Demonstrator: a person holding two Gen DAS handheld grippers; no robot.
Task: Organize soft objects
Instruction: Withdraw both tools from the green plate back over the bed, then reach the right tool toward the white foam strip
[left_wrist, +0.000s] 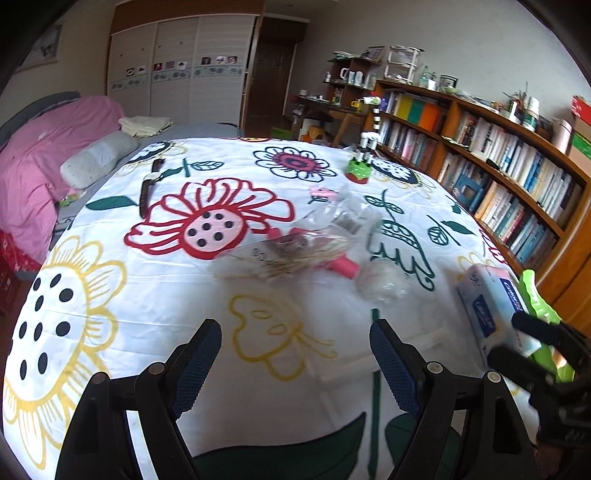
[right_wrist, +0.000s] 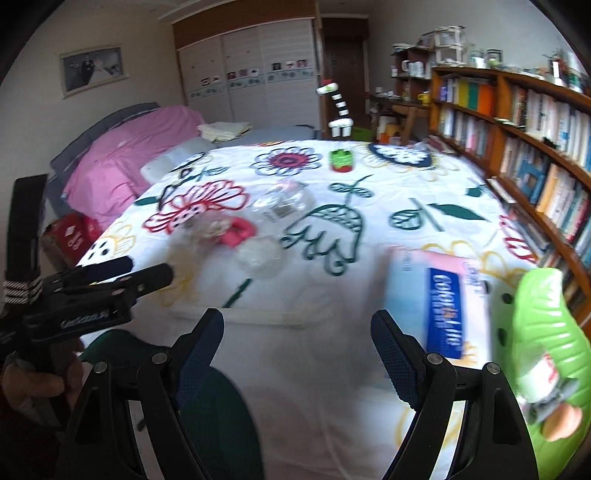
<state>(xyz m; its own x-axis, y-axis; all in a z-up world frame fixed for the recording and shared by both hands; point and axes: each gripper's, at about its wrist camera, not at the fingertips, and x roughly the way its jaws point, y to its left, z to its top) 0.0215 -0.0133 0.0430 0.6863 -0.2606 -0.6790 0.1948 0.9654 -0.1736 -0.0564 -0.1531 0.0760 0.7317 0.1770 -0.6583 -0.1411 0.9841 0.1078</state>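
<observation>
A floral sheet (left_wrist: 155, 295) covers the bed. Mid-bed lie crumpled clear plastic bags (left_wrist: 325, 236) over a pink item (left_wrist: 345, 266), and a small clear bag (left_wrist: 380, 282) sits beside them. A blue and pink tissue pack (left_wrist: 491, 306) (right_wrist: 439, 299) lies at the right, next to a green foam slipper (left_wrist: 535, 295) (right_wrist: 546, 332). My left gripper (left_wrist: 295, 354) hovers open over bare sheet, short of the bags; it also shows in the right wrist view (right_wrist: 149, 268). My right gripper (right_wrist: 297, 350) is open, nothing between its fingers, just left of the tissue pack (left_wrist: 517, 341).
A striped toy animal on a green stand (left_wrist: 360, 170) (right_wrist: 341, 160) stands at the far side. A dark wristwatch (left_wrist: 149, 184) lies far left, near a grey pillow (left_wrist: 96, 158) and a pink quilt (left_wrist: 55, 147). Bookshelves (left_wrist: 498, 166) run along the right edge.
</observation>
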